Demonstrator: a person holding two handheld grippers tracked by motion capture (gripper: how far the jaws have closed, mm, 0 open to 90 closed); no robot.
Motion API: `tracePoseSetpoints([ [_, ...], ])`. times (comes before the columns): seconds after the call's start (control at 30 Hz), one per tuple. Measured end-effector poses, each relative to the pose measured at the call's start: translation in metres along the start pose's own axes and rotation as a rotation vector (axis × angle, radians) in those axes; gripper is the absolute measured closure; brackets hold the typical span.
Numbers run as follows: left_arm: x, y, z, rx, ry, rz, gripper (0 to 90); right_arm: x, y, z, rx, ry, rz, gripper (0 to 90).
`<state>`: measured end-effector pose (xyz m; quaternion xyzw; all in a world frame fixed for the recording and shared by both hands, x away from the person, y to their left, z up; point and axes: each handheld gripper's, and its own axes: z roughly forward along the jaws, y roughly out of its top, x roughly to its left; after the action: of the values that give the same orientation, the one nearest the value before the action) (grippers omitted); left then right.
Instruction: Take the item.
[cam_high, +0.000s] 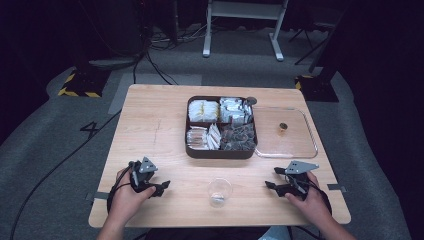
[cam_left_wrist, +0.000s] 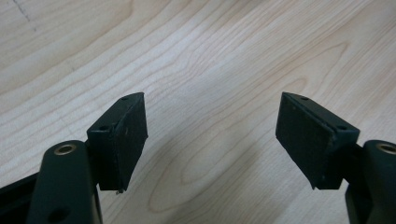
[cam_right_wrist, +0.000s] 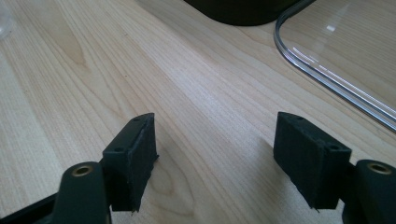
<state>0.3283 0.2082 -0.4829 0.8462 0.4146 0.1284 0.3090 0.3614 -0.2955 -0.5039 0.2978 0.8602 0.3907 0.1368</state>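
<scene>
Left gripper (cam_high: 161, 187) rests low on the pale wooden table (cam_high: 150, 125) at the near left, jaws spread wide with bare wood grain between them, holding nothing. Just to its right, between the two hands and near the front edge, stands the small clear plastic cup (cam_high: 219, 191), upright and apparently empty; it is the item nearest both grippers, so I take it as the thing in hand. Risk, as a judgement: the cup looks light and transparent, so a jaw arriving off-centre could tip it or push it toward the near edge, and a hard squeeze could buckle its wall. Behind the cup sits the dark brown four-compartment tray (cam_high: 221, 151) filled with packets: yellowish and silvery ones in the far cells, white and dark ones in the near cells. Right of the tray, touching or just beside it, lies a clear flat lid (cam_high: 295, 147) with a small brass-coloured knob; its rim could catch a sweeping jaw. Right gripper (cam_high: 270, 178) sits at the near right, jaws likewise wide apart and empty, near the lid's corner.
</scene>
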Motion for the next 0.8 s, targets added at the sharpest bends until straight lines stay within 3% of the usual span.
tracePoseSetpoints([
  [0.3,0.003,-0.004,0.008,0.050,0.025,0.007,21.5,0.000,0.000,0.000,0.000,0.000,-0.001,30.2],
  [0.43,0.003,-0.006,0.009,0.031,0.029,-0.010,18.5,0.000,0.000,0.000,0.000,0.000,0.000,30.2],
  [0.57,0.006,-0.012,0.017,-0.047,0.047,-0.012,6.8,0.000,0.000,0.000,0.000,0.000,-0.001,30.2],
  [0.6,0.005,-0.012,0.019,-0.047,0.050,-0.019,2.7,0.000,0.000,0.000,0.000,0.000,0.000,30.2],
  [0.8,0.002,-0.013,0.019,-0.048,0.067,-0.050,0.4,0.000,0.000,0.000,0.000,0.000,-0.001,30.2],
])
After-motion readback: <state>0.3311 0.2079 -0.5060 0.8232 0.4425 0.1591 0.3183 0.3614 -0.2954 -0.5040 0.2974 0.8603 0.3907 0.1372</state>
